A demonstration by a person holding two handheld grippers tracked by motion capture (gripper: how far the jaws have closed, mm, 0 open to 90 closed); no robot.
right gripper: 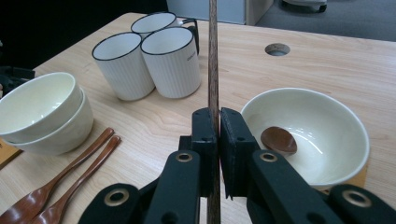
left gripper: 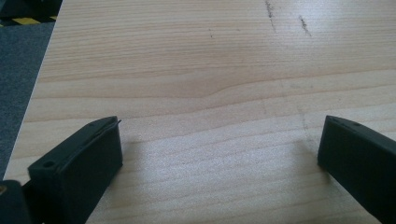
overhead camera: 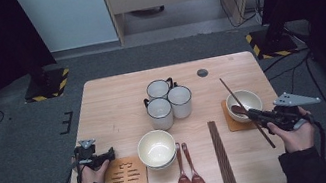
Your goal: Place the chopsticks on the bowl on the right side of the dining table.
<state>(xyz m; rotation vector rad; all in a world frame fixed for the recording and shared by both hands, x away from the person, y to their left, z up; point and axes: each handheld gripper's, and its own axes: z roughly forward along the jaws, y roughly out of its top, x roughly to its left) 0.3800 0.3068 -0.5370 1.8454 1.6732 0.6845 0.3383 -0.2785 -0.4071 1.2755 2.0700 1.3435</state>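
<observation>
The right gripper (right gripper: 214,122) has its jaws pressed together on a dark wooden chopstick (right gripper: 213,56), pinching it partway along its length so that the stick runs on past both sides of the pads. In the high view the chopstick (overhead camera: 246,111) slants across the white bowl (overhead camera: 244,102) near the table's right edge, one end up toward the far edge and the other down toward the near edge. That bowl sits on an orange coaster (overhead camera: 233,125) and has a brown wooden spoon (right gripper: 279,140) lying inside it.

The left gripper (overhead camera: 95,156) rests near the table's left edge, close to the near left corner, just beside a carved wooden coaster (overhead camera: 126,178). Its jaws are spread wide, with bare table (left gripper: 210,84) between them.

Toward the middle of the table three white mugs (overhead camera: 169,101) stand touching each other. Nearer the near edge are two stacked white bowls (overhead camera: 157,148), then two wooden spoons (overhead camera: 189,173) lying side by side, and a bundle of chopsticks (overhead camera: 222,157) lying straight toward the near edge.
</observation>
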